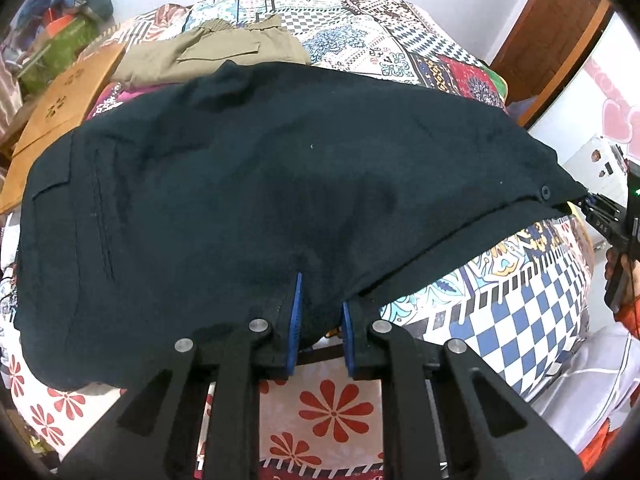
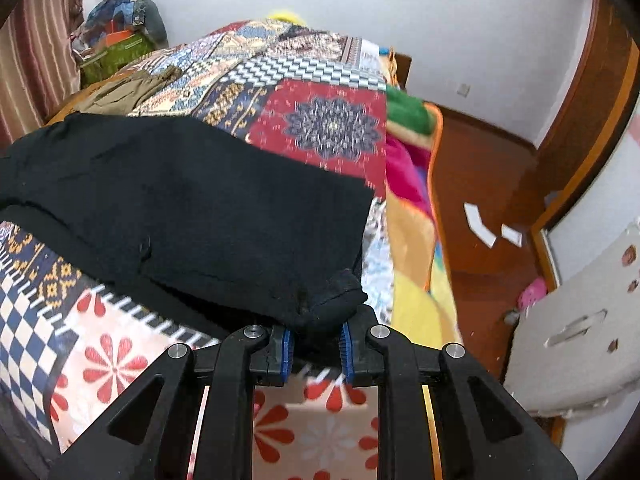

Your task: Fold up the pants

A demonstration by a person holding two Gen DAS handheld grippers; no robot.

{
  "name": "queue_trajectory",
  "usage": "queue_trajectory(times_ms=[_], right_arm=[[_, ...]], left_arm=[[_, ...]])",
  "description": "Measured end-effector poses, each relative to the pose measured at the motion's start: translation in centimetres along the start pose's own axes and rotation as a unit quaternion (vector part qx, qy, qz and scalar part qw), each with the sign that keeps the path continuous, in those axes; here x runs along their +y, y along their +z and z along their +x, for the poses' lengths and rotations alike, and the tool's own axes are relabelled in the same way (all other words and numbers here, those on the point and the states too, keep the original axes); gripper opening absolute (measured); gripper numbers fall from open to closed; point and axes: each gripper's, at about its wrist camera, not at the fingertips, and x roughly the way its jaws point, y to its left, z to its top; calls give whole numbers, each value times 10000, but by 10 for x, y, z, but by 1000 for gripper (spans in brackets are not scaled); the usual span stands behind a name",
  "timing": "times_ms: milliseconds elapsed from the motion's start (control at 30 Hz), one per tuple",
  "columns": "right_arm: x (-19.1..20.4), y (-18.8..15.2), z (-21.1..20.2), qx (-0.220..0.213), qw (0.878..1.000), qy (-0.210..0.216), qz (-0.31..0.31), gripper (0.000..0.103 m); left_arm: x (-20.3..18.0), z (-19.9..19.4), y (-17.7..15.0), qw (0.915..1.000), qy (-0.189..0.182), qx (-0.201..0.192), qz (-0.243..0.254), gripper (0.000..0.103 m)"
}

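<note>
Both claws clamped on the dark pants, lifted edge over the bed.
Your left claw (image 1: 320,320) and right claw (image 2: 316,340) pinch the pants (image 1: 248,184) along their near edge; you've folded them partway, another fold remains.

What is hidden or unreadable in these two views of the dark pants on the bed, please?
- Left wrist view: the dark pants cover the bedspread beneath.
- Left wrist view: the right claw is cut off at the edge.
- Right wrist view: motion blur smears the bedspread pattern.
- Both views: the cloth hides each claw's pad contact.
</note>
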Motion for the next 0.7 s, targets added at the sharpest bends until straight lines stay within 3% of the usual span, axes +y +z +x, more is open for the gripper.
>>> queue_trajectory(times_ms=[200, 333, 500, 600, 700], right_arm=[[-16, -12, -4, 238, 9995, 96, 161, 21], [-31, -14, -16, 217, 9994, -214, 166, 21], [-61, -5, -33, 29, 9974, -208, 685, 24], [-70, 7, -37, -125, 9962, -55, 865, 24], [-69, 20, -32, -208, 9955, 123, 912, 32]], left_arm=[[1, -11, -6, 9997, 224, 22, 124, 19], [0, -36, -2, 9990, 357, -146, 210, 20], [-2, -65, 22, 9976, 438, -473, 245, 20], [-7, -79, 48, 9969, 260, -683, 284, 21], [-22, -88, 73, 9938, 295, -938, 511, 39]])
